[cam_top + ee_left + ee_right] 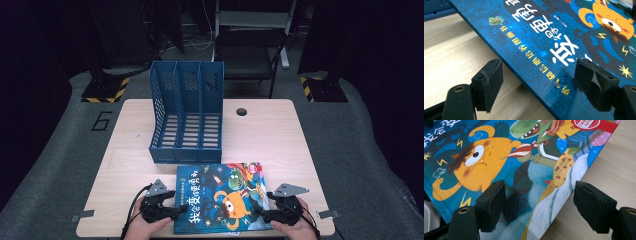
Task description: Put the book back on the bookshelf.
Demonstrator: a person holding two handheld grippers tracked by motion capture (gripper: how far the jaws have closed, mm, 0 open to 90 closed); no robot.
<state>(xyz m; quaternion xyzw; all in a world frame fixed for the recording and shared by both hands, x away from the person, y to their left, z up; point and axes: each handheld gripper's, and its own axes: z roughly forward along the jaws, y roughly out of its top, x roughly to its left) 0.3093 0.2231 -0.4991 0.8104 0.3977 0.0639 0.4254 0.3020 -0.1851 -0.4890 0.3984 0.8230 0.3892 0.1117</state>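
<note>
Book: a picture book (220, 196) with a dark blue cover and an orange cartoon critter lies flat on the desk (130, 150), close to the near edge, just in front of the file rack.
Left tongs: the left tongs (176, 209) sit at the book's left edge, low on that side. In the left gripper view (537, 80) they're spread wide and straddle the edge, one pad (490, 82) over bare desk, the other (594, 82) over the cover. No pinch on anything.
Right tongs: same deal mirrored, the right tongs (260, 216) are at the book's lower right corner. In the right gripper view (539, 203) they're spread too, one pad (491, 203) above the cover art, the other (594, 206) above the wood, with the book's edge running between them. Not squeezing the book, far as the pics go.
Hands: the person's left hand (145, 225) and right hand (295, 227) come in from the bottom edge, one per side.
Rack: a blue three-slot file rack (187, 110) stands upright farther back on the desk, its front lip just beside the book's far edge.
Desk: light wood, with a round hole (242, 111) near the back.
</note>
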